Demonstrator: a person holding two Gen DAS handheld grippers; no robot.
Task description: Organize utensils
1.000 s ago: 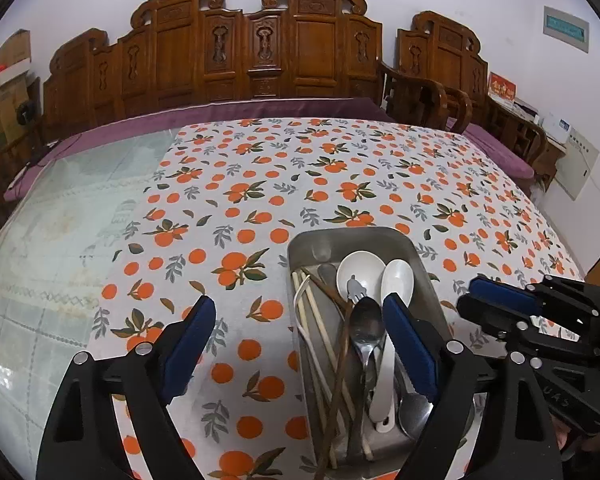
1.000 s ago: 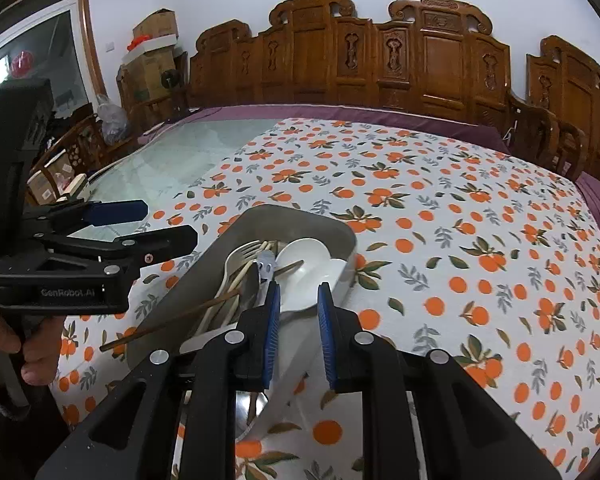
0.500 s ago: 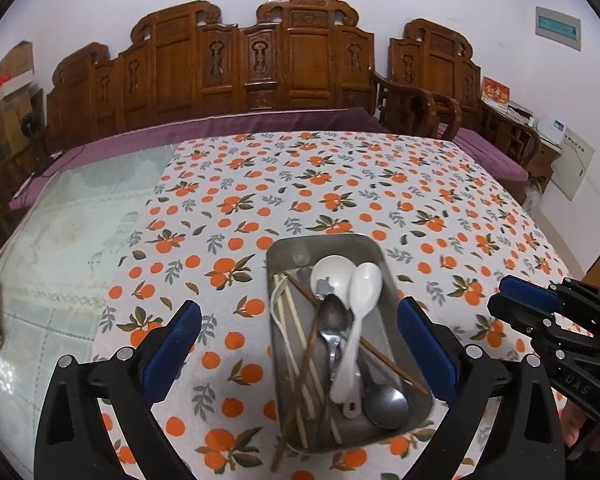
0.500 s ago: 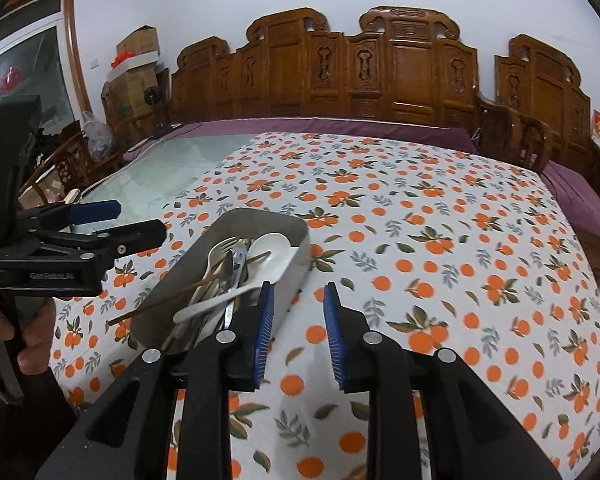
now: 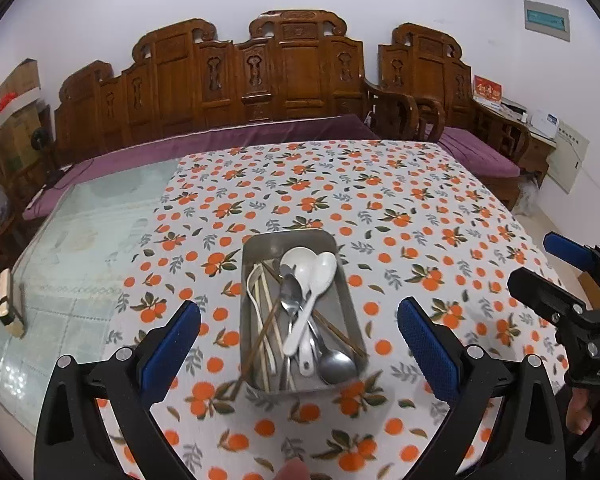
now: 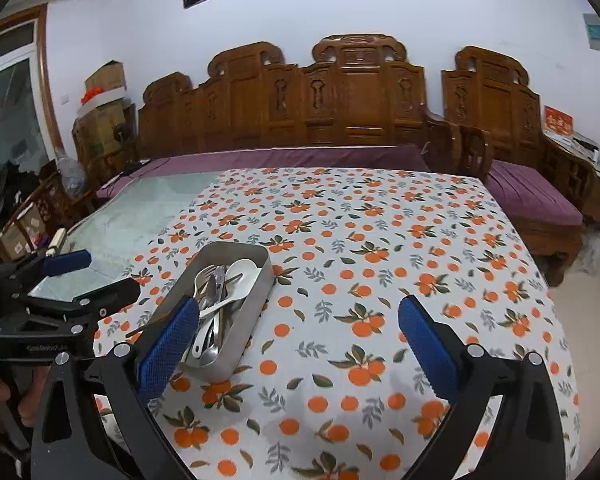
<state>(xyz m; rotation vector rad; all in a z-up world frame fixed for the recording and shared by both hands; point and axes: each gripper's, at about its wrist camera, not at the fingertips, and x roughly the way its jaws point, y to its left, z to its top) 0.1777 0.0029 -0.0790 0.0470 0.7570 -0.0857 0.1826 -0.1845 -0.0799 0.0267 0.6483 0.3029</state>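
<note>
A metal tray [image 5: 342,292] sits on the orange-print tablecloth [image 5: 400,216]; it also shows in the right wrist view [image 6: 256,312]. It holds white ceramic spoons [image 5: 316,280], metal spoons [image 5: 334,364], a fork and several chopsticks [image 5: 266,320]. My left gripper [image 5: 298,344] is open and empty, held above and in front of the tray. My right gripper [image 6: 298,344] is open and empty, to the right of the tray. Each gripper appears in the other's view.
The left part of the table is bare glass [image 5: 80,248] with a small block [image 5: 8,304] at its edge. Carved wooden benches [image 5: 284,76] with purple cushions stand behind the table. The table's right edge [image 6: 540,264] drops to the floor.
Both grippers pulled back and up from the tray. The right gripper went from nearly shut to wide open. The left gripper stayed open.
</note>
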